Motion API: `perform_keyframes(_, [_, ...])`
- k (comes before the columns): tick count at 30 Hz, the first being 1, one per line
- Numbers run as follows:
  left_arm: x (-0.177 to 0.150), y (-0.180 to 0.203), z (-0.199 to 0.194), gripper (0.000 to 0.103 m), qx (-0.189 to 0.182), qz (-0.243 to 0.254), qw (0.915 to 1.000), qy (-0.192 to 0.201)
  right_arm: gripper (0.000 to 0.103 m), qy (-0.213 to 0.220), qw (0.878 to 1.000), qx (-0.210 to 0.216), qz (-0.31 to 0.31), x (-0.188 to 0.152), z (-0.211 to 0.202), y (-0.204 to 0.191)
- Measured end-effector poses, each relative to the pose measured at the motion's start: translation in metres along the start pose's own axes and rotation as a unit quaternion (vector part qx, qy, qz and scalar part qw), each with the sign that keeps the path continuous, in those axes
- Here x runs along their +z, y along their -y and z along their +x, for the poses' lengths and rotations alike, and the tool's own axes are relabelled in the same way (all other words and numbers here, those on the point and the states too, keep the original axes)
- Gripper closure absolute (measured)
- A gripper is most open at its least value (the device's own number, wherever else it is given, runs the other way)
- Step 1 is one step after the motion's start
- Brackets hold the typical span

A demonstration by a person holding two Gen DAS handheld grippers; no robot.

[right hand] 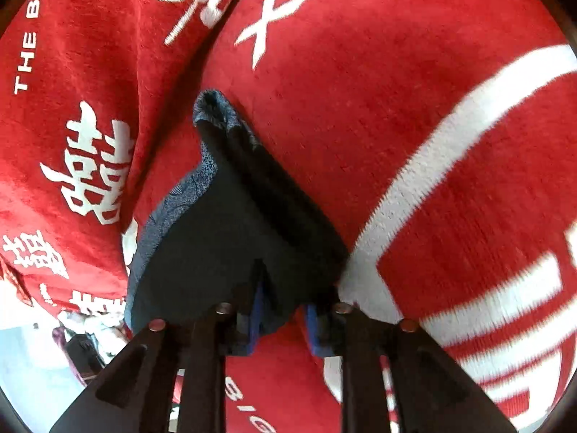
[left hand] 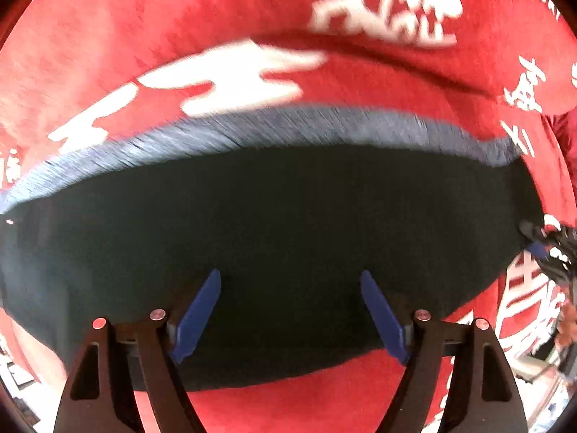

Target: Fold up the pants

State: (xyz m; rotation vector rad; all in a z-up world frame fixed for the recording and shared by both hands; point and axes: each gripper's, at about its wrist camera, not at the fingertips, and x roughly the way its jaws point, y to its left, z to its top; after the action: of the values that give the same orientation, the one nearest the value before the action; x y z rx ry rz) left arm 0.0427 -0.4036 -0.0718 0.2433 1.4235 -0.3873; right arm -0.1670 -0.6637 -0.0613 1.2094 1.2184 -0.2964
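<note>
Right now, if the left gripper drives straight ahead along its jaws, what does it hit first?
Most likely the dark pants: the cloth fills the view ahead of the open left gripper, with their grey-blue edge and the red blanket beyond. Depth is unclear; the image is motion-blurred.

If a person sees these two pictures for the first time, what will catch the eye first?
First, the bright red plush blanket with white characters that fills both views. Next, the dark navy fabric pants lying on it, with the open left gripper above them. In the right wrist view, the right gripper pinches a bunched edge of the pants.
</note>
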Motion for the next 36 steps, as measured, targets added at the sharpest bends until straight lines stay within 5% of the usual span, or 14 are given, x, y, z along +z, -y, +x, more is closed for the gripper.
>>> perform_keyframes(2, [0.012, -0.013, -0.008, 0.022, 0.013, -0.015, 0.9997, 0.016, 0.071, 0.027, 0.999, -0.047, -0.008, -0.009, -0.023, -0.006])
perform_keyframes(7, [0.044, -0.048, 0.005, 0.022, 0.052, -0.073, 0.9957, 0.024, 0.071, 0.051, 0.994, -0.060, -0.078, -0.032, -0.050, -0.038])
perform_keyframes(9, [0.055, -0.063, 0.026, 0.021, 0.077, -0.094, 0.9926, 0.005, 0.071, 0.036, 0.992, -0.050, -0.106, -0.040, -0.043, -0.054])
perform_keyframes(11, [0.061, -0.081, 0.033, 0.011, 0.063, -0.134, 0.9889, 0.010, 0.071, 0.017, 0.992, -0.036, -0.122, -0.047, -0.029, -0.068])
perform_keyframes(19, [0.028, -0.152, -0.013, 0.011, 0.073, -0.153, 0.9853, 0.015, 0.071, -0.043, 0.988, 0.018, -0.150, -0.090, 0.003, -0.108])
perform_keyframes(25, [0.000, -0.242, -0.037, 0.011, 0.109, -0.131, 0.9850, 0.026, 0.071, -0.156, 0.965, 0.111, -0.181, -0.170, 0.074, -0.181])
perform_keyframes(29, [-0.028, -0.310, -0.026, 0.011, 0.127, -0.130, 0.9833, 0.001, 0.071, -0.226, 0.949, 0.170, -0.139, -0.236, 0.152, -0.224])
perform_keyframes(31, [-0.043, -0.333, -0.016, 0.001, 0.091, -0.134, 0.9868, 0.007, 0.071, -0.226, 0.951, 0.171, -0.126, -0.253, 0.179, -0.235])
perform_keyframes(36, [-0.051, -0.331, -0.017, 0.000, 0.066, -0.119, 0.9905, 0.020, 0.069, -0.207, 0.961, 0.171, -0.063, -0.259, 0.210, -0.243])
